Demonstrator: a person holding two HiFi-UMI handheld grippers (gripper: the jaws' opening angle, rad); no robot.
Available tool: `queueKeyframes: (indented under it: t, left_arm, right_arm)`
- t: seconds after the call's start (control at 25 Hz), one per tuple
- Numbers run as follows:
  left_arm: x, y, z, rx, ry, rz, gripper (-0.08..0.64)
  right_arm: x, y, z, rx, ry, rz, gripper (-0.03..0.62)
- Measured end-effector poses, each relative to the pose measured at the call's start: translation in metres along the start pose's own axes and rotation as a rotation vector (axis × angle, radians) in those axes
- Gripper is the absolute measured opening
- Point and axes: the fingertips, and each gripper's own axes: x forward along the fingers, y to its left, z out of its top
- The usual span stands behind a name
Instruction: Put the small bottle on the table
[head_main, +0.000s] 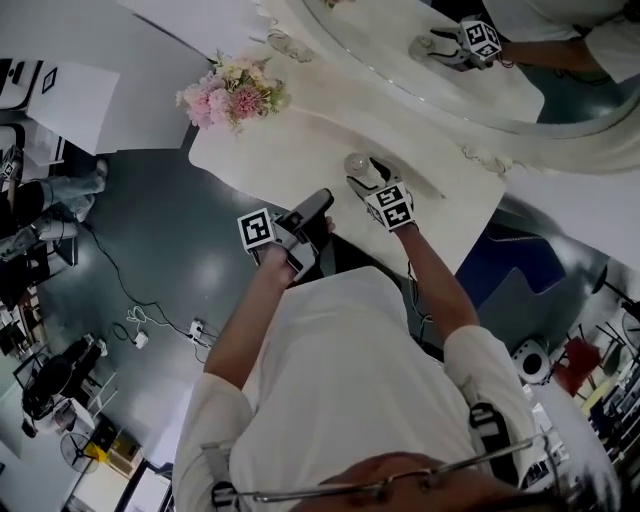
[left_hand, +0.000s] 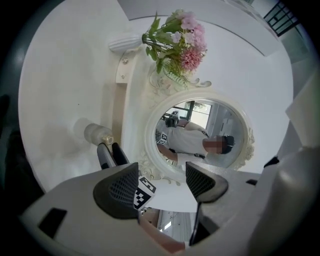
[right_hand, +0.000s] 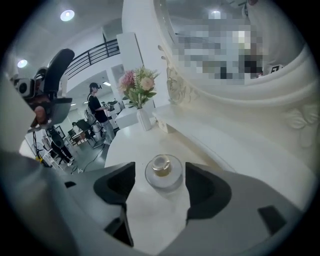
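Small bottle (right_hand: 162, 175) stands upright on table (right_hand: 131, 145); vase (right_hand: 144, 119) holds pink flowers (right_hand: 138, 82)

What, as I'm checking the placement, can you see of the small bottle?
The small bottle is squat, round and clear like glass, with a gold-coloured neck. It stands upright on the white table near the mirror, between the open jaws of the right gripper, which appear not to touch it.
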Motion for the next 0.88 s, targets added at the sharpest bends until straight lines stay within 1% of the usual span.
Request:
queueKeyframes:
  t: [0.12,0.28,0.36,0.52,0.64,0.68,0.76,0.8,0.88]
  left_arm:
    - [-0.005,-0.010,-0.002,0.046,0.076,-0.010,0.296]
    - [-0.036,-0.028,0.007,0.126,0.130,-0.018,0.282]
    - [-0.043,-0.033,0.007,0.158,0.154,-0.030,0.254]
    - [-0.038,-0.030,0.004,0.203,0.227,-0.046,0.219]
    - [-0.048,-0.038,0.001,0.267,0.297,-0.065,0.172]
    - [-0.053,-0.042,-0.002,0.290,0.323,-0.074,0.153]
    - [-0.065,-0.045,-0.009,0.357,0.377,-0.070,0.120]
    - [-0.072,-0.044,-0.011,0.416,0.403,-0.059,0.105]
    - [-0.083,-0.042,-0.011,0.564,0.448,-0.040,0.067]
  right_arm:
    - [-0.024,0.003,0.013,0.059,-0.041,-0.056,0.292]
    - [-0.052,0.029,0.035,0.094,-0.075,-0.110,0.230]
    - [-0.070,0.033,0.040,0.111,-0.094,-0.142,0.204]
    - [-0.107,0.027,0.046,0.169,-0.146,-0.205,0.139]
    - [-0.123,0.048,0.056,0.180,-0.168,-0.232,0.100]
    - [-0.127,0.057,0.059,0.180,-0.172,-0.238,0.097]
    - [-0.135,0.076,0.063,0.181,-0.183,-0.248,0.095]
    - [-0.140,0.085,0.065,0.182,-0.192,-0.254,0.089]
    - [-0.148,0.103,0.068,0.188,-0.213,-0.271,0.075]
